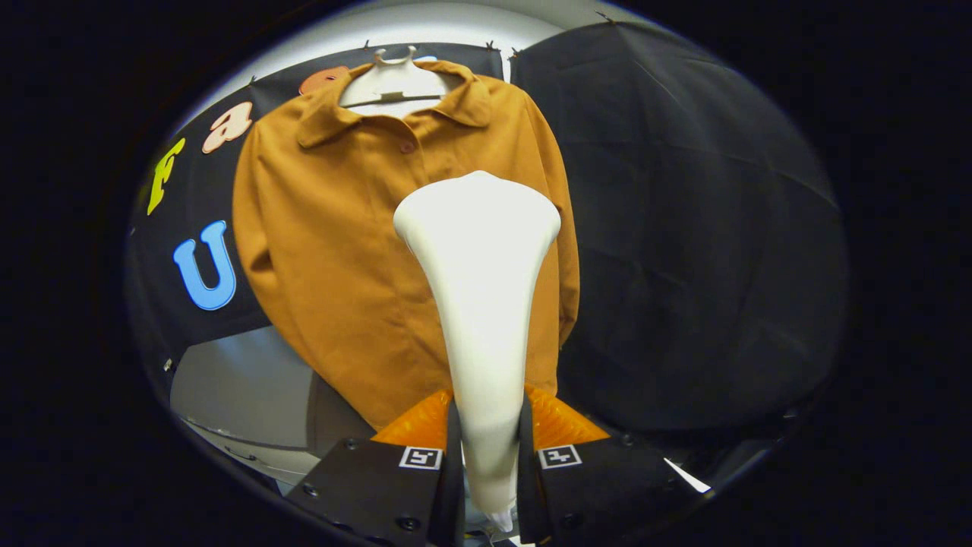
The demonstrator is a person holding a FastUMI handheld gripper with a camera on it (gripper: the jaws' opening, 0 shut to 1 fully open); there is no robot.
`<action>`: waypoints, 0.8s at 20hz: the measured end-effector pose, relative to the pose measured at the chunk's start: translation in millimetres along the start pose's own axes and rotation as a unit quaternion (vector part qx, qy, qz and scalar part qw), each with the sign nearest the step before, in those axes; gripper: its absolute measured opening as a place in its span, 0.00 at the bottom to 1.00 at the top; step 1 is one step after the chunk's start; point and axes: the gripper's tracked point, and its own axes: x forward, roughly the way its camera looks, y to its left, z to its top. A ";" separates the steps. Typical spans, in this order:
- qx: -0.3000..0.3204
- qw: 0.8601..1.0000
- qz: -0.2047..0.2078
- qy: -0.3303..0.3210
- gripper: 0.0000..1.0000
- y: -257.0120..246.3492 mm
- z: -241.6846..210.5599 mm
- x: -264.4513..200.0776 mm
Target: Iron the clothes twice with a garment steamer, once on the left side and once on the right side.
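Note:
A mustard-brown shirt hangs on a white hanger against the booth's black cloth wall. My gripper is shut on the handle of a white garment steamer, both fingers pressing its narrow neck. The steamer rises straight ahead from between the fingers, and its wide head lies over the shirt's right half, about chest height. I cannot tell whether the head touches the fabric. The steamer hides part of the shirt's right front.
Black cloth covers the wall to the right of the shirt. Below the shirt's left side, a pale grey surface and a grey block show.

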 end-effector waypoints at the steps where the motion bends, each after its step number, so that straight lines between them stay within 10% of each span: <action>1: -0.005 1.000 0.008 -0.014 0.31 16.5 8.6 -11.3; 16: -0.057 0.981 0.160 -0.095 0.31 276.0 17.9 -149.2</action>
